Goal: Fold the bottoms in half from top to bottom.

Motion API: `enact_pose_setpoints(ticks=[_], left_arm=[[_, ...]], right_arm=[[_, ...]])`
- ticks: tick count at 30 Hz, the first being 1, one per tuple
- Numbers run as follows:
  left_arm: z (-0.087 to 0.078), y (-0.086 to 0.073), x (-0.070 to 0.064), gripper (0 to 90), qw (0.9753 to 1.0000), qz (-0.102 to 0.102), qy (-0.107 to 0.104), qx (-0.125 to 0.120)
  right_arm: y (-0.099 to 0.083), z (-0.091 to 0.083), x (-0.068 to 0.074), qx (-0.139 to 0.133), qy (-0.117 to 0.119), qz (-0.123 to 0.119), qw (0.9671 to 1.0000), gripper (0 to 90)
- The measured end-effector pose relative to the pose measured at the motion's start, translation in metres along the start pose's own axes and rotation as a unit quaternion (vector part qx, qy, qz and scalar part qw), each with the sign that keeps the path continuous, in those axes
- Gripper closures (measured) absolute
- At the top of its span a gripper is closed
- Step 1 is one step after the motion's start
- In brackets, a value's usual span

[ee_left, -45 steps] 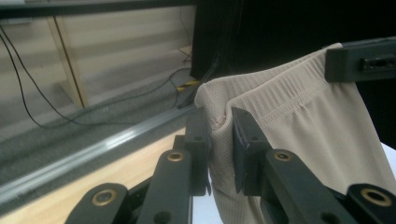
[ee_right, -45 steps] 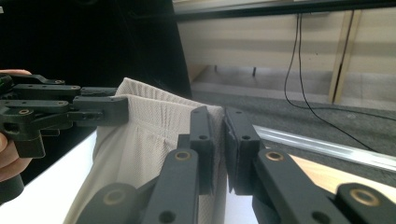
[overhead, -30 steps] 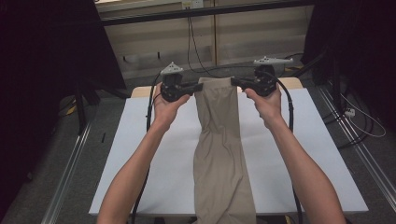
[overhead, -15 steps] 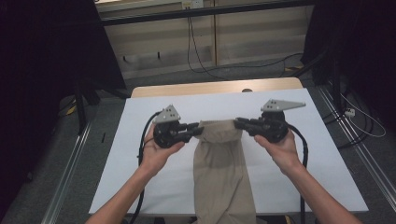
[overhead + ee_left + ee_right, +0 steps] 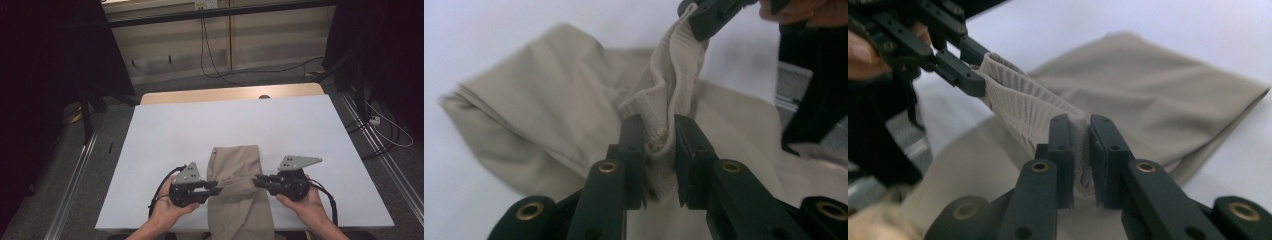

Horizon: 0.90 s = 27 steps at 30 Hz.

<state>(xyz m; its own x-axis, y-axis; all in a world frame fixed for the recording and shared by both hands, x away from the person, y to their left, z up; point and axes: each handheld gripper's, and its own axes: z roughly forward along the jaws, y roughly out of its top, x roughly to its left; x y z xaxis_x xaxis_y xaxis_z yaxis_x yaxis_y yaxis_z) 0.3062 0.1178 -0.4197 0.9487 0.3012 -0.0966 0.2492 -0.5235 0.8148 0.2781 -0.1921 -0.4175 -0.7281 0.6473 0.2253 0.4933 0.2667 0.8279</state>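
Note:
A pair of beige trousers (image 5: 236,172) lies folded over itself on the white table cover (image 5: 165,135), its lower end hanging off the near edge. My left gripper (image 5: 218,189) is shut on the ribbed waistband (image 5: 672,75) at its left corner, held just above the cloth. My right gripper (image 5: 255,181) is shut on the waistband's (image 5: 1023,102) other corner. The band stretches between the two grippers. In the left gripper view the other gripper (image 5: 709,17) pinches the band's far end. In the right gripper view the other gripper (image 5: 965,75) does likewise.
The fold of the trousers (image 5: 1198,85) rests on the table toward its middle. A wooden table strip (image 5: 230,93) shows beyond the white cover. Cables (image 5: 215,60) run over the floor behind. Metal rails (image 5: 75,170) flank the table on both sides.
Both grippers have come from the table's far end back to the near edge, carrying the waistband over the trouser legs, so the trousers now lie doubled.

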Motion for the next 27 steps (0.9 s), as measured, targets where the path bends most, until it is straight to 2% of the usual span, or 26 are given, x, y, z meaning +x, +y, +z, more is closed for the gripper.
enact_pose_setpoints(ticks=[2,3,4,6,7,9,10,12,14,15,17,18,19,22,25,27], left_arm=[[0.000,-0.007,-0.008,75.9,0.9999,0.006,-0.007,0.007],[0.001,-0.009,-0.011,75.6,0.9999,0.001,-0.011,0.004],[0.000,-0.010,-0.012,75.3,0.9998,0.011,-0.013,0.014],[-0.001,-0.014,-0.018,74.6,0.9996,0.016,-0.018,0.017],[-0.001,-0.015,-0.020,74.3,0.9996,0.012,-0.020,0.015],[-0.002,-0.016,-0.023,74.3,0.9996,0.013,-0.020,0.014],[-0.002,-0.016,-0.025,74.1,0.9993,0.016,-0.029,0.016],[-0.004,-0.015,-0.028,73.5,0.9992,0.020,-0.033,0.013],[-0.005,-0.015,-0.031,72.5,0.9987,0.028,-0.040,0.014],[-0.005,-0.015,-0.031,71.6,0.9986,0.026,-0.044,0.012],[-0.005,-0.015,-0.030,70.0,0.9984,0.020,-0.051,0.011],[-0.005,-0.015,-0.030,69.1,0.9985,0.016,-0.052,0.009],[-0.005,-0.015,-0.029,68.2,0.9983,0.011,-0.057,0.006],[-0.008,-0.015,-0.026,66.2,0.9980,-0.005,-0.062,-0.008],[-0.011,-0.014,-0.022,62.1,0.9980,-0.014,-0.059,-0.019],[-0.013,-0.013,-0.020,57.7,0.9985,-0.018,-0.045,-0.023]], right_arm=[[-0.008,-0.001,0.005,0.005,0.002,0.001,1.0000,78.5],[-0.014,-0.002,0.008,0.014,0.004,0.001,0.9999,77.6],[-0.018,-0.002,0.011,0.021,0.005,0.001,0.9998,76.2],[-0.023,-0.003,0.014,0.033,0.011,-0.005,0.9994,71.2],[-0.024,-0.005,0.016,0.039,0.022,-0.004,0.9990,68.1],[-0.022,-0.007,0.018,0.030,0.029,-0.004,0.9991,62.7],[-0.020,-0.008,0.018,0.024,0.034,-0.003,0.9991,61.5],[-0.011,-0.010,0.017,0.010,0.035,-0.005,0.9993,60.4],[-0.003,-0.006,0.012,0.000,0.033,-0.006,0.9994,64.2],[0.000,-0.002,0.008,-0.002,0.028,-0.004,0.9996,67.4],[0.002,0.007,0.006,0.017,0.006,-0.022,0.9996,71.6],[-0.001,0.015,0.005,0.032,0.005,-0.020,0.9993,74.9],[-0.003,0.019,0.005,0.040,0.011,-0.016,0.9990,75.4],[-0.016,0.031,0.015,0.078,0.028,-0.029,0.9961,76.0],[-0.021,0.031,0.024,0.086,0.037,-0.040,0.9948,73.6],[-0.025,0.030,0.029,0.090,0.044,-0.039,0.9942,71.6]])
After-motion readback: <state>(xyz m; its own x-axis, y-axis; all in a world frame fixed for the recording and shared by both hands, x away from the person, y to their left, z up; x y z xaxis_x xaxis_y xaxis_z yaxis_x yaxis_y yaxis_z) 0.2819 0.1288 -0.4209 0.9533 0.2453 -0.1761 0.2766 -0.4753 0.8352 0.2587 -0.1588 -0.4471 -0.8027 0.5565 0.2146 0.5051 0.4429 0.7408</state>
